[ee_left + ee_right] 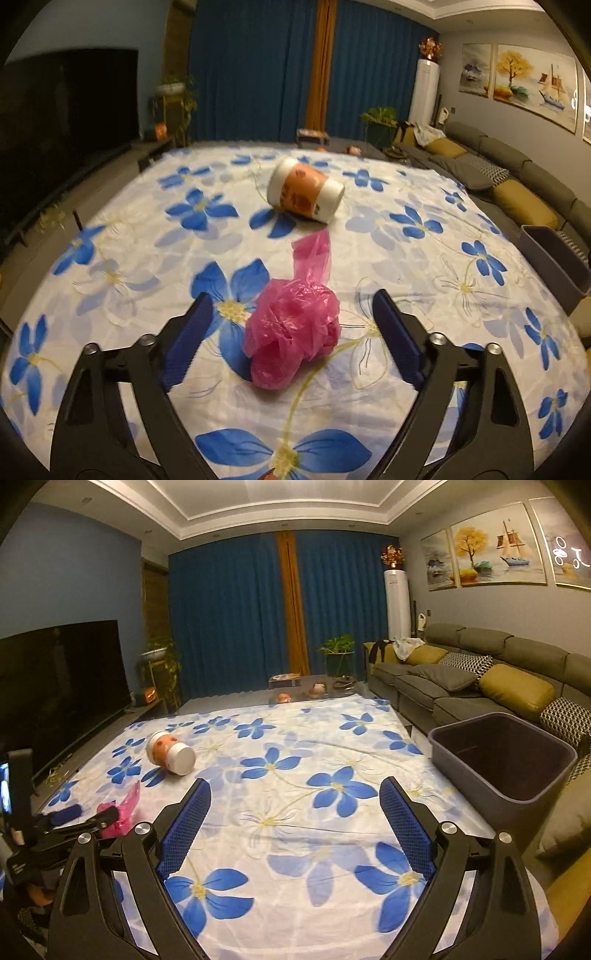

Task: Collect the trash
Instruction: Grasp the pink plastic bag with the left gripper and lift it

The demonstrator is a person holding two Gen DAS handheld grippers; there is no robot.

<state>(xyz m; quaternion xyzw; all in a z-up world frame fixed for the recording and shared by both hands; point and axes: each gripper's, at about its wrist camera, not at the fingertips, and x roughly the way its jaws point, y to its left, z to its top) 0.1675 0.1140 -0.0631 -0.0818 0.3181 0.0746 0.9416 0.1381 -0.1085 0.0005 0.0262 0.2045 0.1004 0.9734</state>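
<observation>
Left gripper (291,325): its blue-padded fingers (188,339) stood spread on either side of a crumpled pink plastic bag (295,332), the pads clear of it.
Pink bag: it lay on a white cloth printed with blue flowers (406,258) covering the counter, one loose strip pointing away toward the cup.
Cup: a white paper cup with an orange printed sleeve (304,194) lay on its side beyond the bag; its print was too blurred to read.
Right gripper (295,823): its fingers were released, nothing between them, only cloth below.
Bin: a dark grey plastic bin (506,760) sat at the cloth's right edge, beside a grey sofa with mustard cushions (480,672).
</observation>
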